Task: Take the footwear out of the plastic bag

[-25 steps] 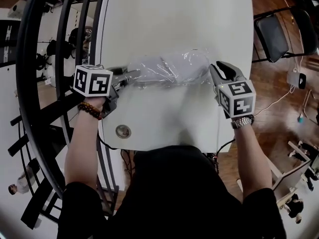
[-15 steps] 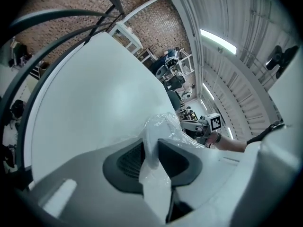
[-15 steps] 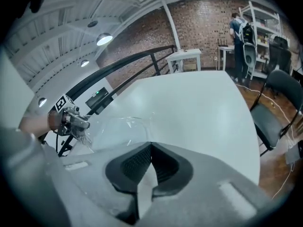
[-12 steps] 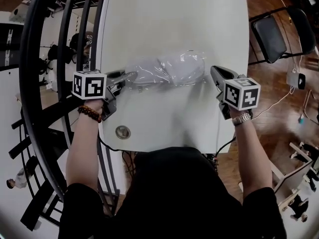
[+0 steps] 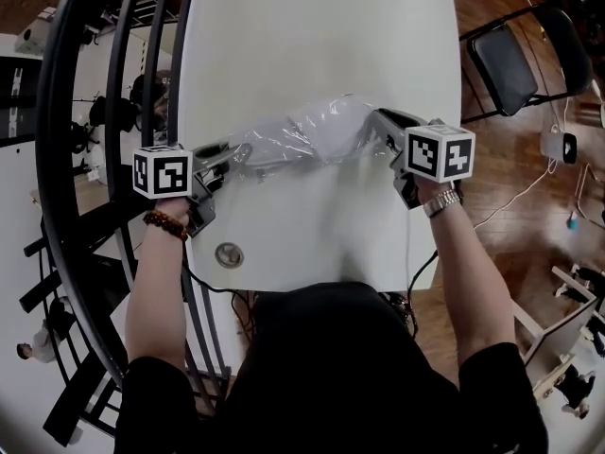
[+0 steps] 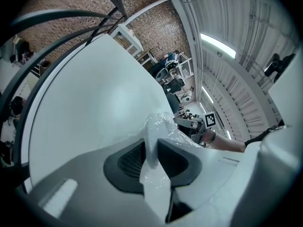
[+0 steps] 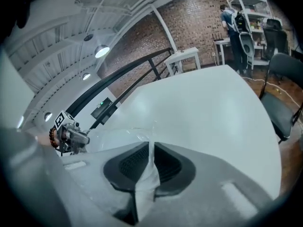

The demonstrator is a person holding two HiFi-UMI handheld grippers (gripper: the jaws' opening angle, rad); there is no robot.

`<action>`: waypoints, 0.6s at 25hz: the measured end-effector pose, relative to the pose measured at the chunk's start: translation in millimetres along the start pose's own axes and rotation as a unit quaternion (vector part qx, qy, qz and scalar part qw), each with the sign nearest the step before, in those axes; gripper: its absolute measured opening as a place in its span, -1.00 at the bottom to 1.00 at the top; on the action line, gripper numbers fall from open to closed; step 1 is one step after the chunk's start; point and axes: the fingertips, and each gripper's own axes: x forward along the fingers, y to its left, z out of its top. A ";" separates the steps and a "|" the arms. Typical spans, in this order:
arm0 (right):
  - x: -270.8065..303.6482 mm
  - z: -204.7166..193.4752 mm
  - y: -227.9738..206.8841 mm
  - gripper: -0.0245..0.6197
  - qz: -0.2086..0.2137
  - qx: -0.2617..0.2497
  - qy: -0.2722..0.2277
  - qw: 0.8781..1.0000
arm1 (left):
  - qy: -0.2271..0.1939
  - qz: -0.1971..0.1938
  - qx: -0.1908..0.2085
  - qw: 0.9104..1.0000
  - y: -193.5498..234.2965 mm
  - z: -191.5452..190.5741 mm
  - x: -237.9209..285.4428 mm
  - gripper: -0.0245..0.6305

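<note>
A clear plastic bag with a pale shoe inside stretches across the white table between my two grippers. My left gripper pinches the bag's left end; in the left gripper view the film runs between the pads while the jaws are closing on it. My right gripper holds the bag's right end. In the right gripper view a strip of film sits pressed between the pads, and those jaws are opening slightly. The shoe's details are blurred by the wrinkled plastic.
A black curved railing runs along the table's left side. A black folding chair stands on the wooden floor at the right. A round cable grommet sits near the table's front edge.
My right gripper has moved left onto the bag's right end and taken hold of it. The bag now looks raised and stretched. The left gripper stayed on the left end.
</note>
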 end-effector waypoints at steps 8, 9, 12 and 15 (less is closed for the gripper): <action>-24.2 2.6 -13.5 -0.95 -0.037 -0.021 -0.014 0.999 | -0.020 -0.012 -0.006 1.000 -11.2 8.5 -1.7 -0.64; -28.3 3.2 -18.1 -0.95 -0.045 -0.021 -0.017 0.999 | -0.021 -0.013 -0.008 1.000 -13.2 8.3 -1.6 -0.64; -40.7 1.5 -34.8 -0.95 -0.068 -0.015 -0.025 0.997 | -0.029 -0.016 -0.014 0.999 -16.3 8.6 -2.2 -0.65; -49.9 -0.2 -44.6 -0.95 -0.083 -0.010 -0.035 0.996 | -0.041 -0.019 -0.018 0.999 -15.0 9.6 -9.2 -0.66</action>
